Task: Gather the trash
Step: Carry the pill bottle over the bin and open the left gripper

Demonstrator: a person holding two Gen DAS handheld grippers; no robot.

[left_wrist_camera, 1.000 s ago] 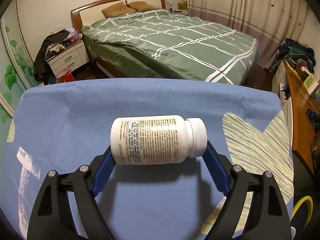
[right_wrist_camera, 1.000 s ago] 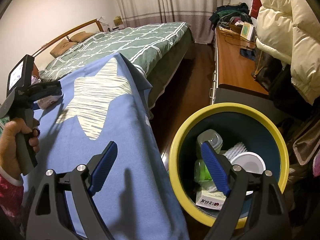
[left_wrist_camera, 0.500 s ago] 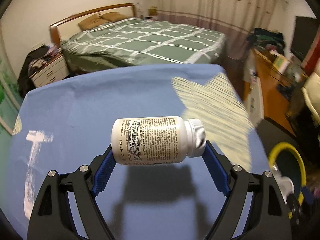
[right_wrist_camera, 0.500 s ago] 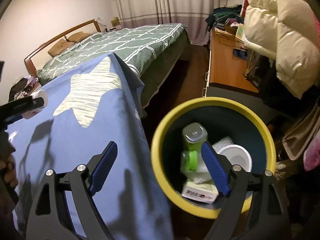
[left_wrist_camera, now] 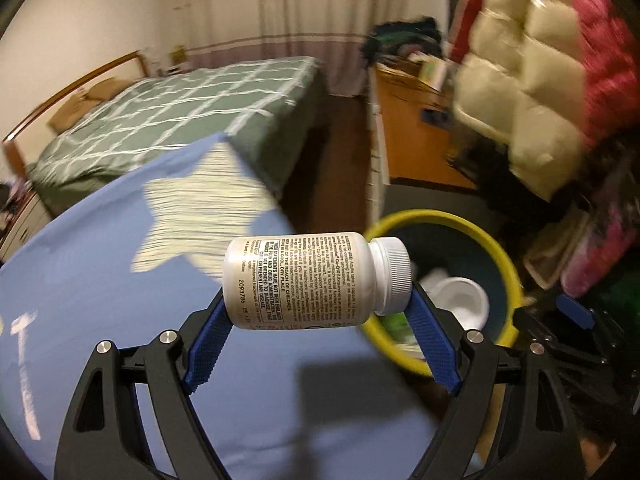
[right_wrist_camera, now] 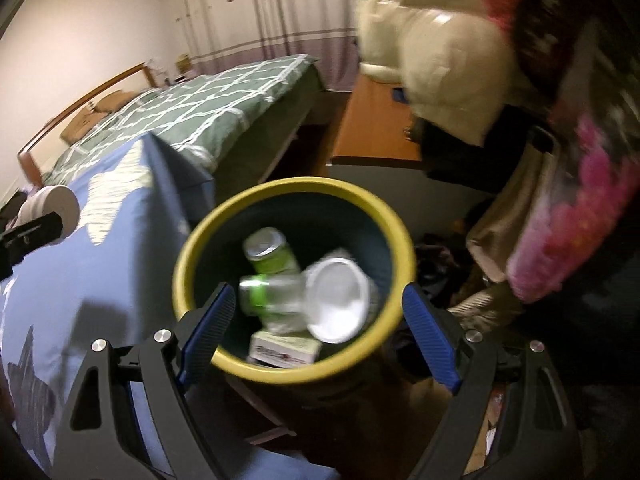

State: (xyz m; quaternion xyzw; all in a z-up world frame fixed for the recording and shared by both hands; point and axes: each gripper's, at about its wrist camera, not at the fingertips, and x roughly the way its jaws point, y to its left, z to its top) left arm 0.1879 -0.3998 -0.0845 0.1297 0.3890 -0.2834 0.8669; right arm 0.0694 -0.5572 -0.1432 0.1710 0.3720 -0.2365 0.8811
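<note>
My left gripper holds the light, stiff, slippery pill bottle end to end above the surface beside the bin, its jaws clamped, while my right gripper hangs with jaws apart.

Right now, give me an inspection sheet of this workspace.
Surface: blue cloth with pale star prints.
Job's things: white pill bottle held sideways, cap toward the bin; yellow-rimmed bin beside the cloth's edge, holding a green bottle, a white lid and a small box.
Clutter: nothing seen on the cloth.
Grippers: left gripper shut on the bottle; right gripper open, empty, its fingers either side of the bin.
Cables: nothing seen.
Surroundings: green bed, wooden desk, hanging coats, curtains.
</note>
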